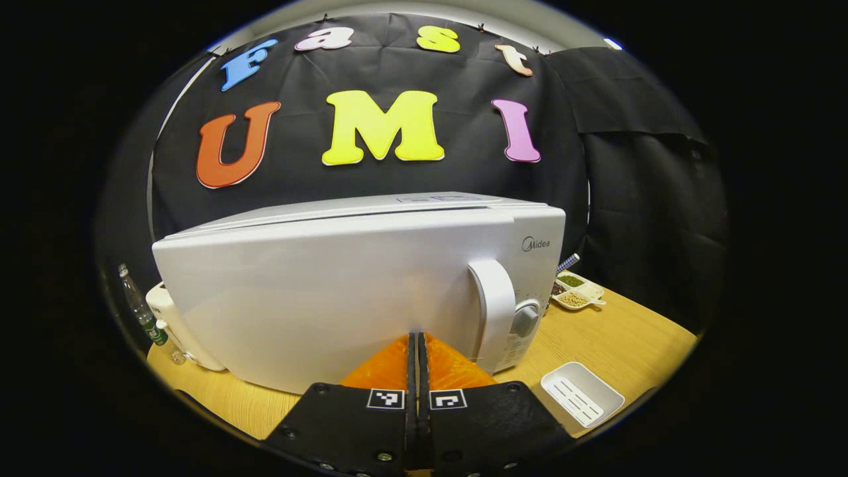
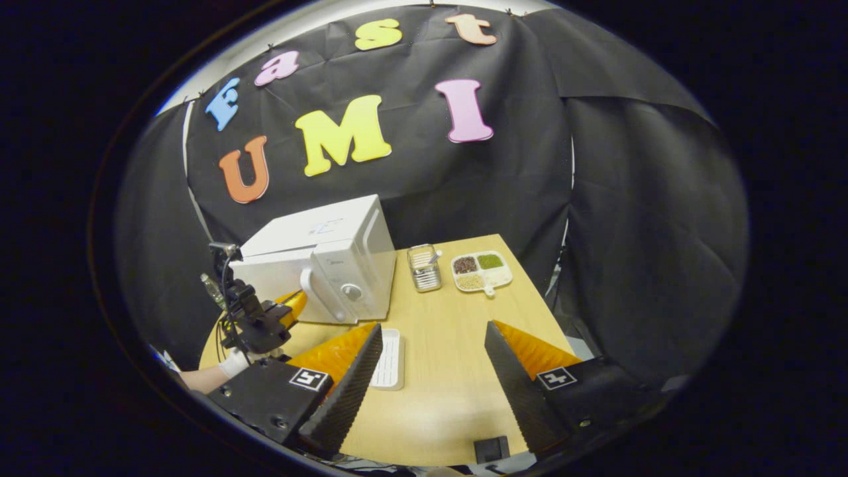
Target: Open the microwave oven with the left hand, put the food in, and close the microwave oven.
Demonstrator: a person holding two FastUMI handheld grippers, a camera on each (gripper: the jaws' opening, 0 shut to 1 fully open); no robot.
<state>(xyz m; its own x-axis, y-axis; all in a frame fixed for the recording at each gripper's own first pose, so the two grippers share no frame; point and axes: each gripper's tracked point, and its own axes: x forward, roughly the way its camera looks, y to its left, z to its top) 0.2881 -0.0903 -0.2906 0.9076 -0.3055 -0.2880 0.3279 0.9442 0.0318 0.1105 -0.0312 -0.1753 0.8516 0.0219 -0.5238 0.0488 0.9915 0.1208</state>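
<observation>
Up close in the left gripper view, a plastic bottle stands at the far left of the wooden table, partly hidden behind the microwave oven. The oven's door is closed, and its upright handle sits near the right end of the door, with a round knob just beside it. The left gripper points straight at the door, a little left of the handle; its two fingers are pressed together with nothing between them, and whether the tips touch the door I cannot tell. To the right of the oven lie a white slotted tray near the front edge and, farther back, a divided dish of food.

Seen from the right gripper view, the left gripper and the hand holding it are at the left, in front of the oven. Next comes the white tray on the table, then a metal container beside the oven, then the food dish near the back right. The right gripper hangs above the table with its fingers spread wide, holding nothing.
</observation>
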